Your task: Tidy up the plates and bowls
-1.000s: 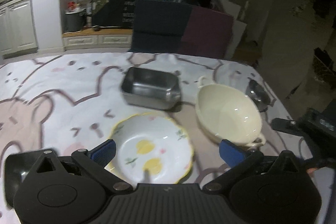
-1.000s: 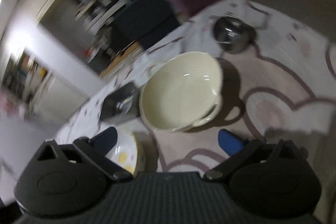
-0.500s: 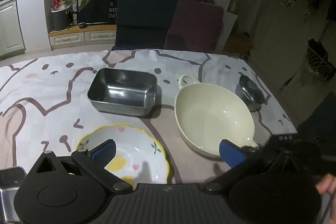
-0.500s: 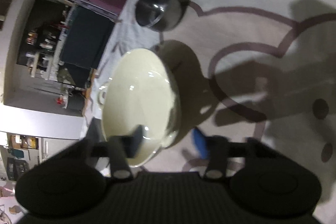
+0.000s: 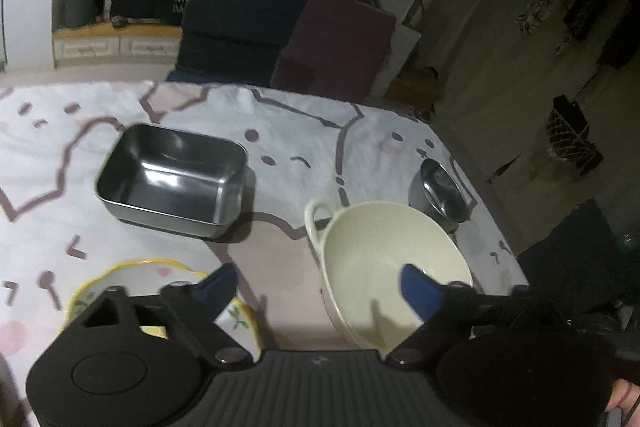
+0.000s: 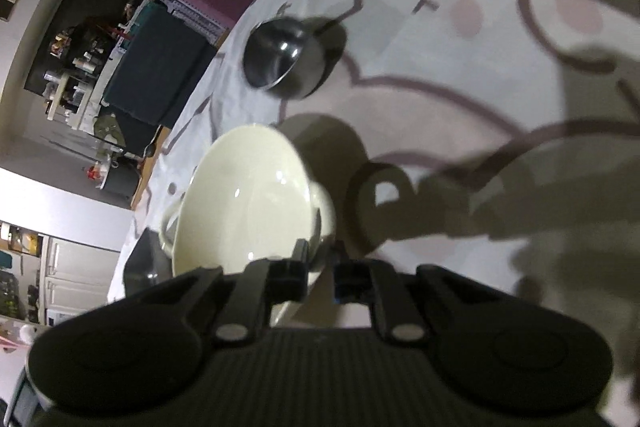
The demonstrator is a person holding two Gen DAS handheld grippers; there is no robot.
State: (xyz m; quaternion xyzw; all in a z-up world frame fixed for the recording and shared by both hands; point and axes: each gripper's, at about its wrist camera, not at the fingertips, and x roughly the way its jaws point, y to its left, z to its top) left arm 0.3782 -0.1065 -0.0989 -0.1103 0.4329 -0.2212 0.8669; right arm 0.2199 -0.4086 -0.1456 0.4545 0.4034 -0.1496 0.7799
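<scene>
A cream two-handled bowl (image 5: 384, 259) (image 6: 248, 203) stands on the table. My right gripper (image 6: 320, 267) is shut on the near rim of this bowl, one finger inside and one outside. My left gripper (image 5: 316, 287) is open and empty, hovering over the table with its right fingertip (image 5: 416, 287) above the cream bowl. A flowered plate with a yellow rim (image 5: 112, 283) lies under the left finger. A rectangular steel tray (image 5: 172, 179) sits behind it. A small round steel bowl (image 5: 440, 191) (image 6: 284, 55) stands near the table's right edge.
The table has a white cloth with pink bear outlines (image 5: 280, 139). Dark blue and maroon chair backs (image 5: 280, 27) stand at the far edge. The table's right edge (image 5: 496, 227) drops off just past the steel bowl.
My right gripper has closed on the cream bowl's rim; half a second ago its jaws were still apart. My left gripper has shifted right, its right finger now over the cream bowl.
</scene>
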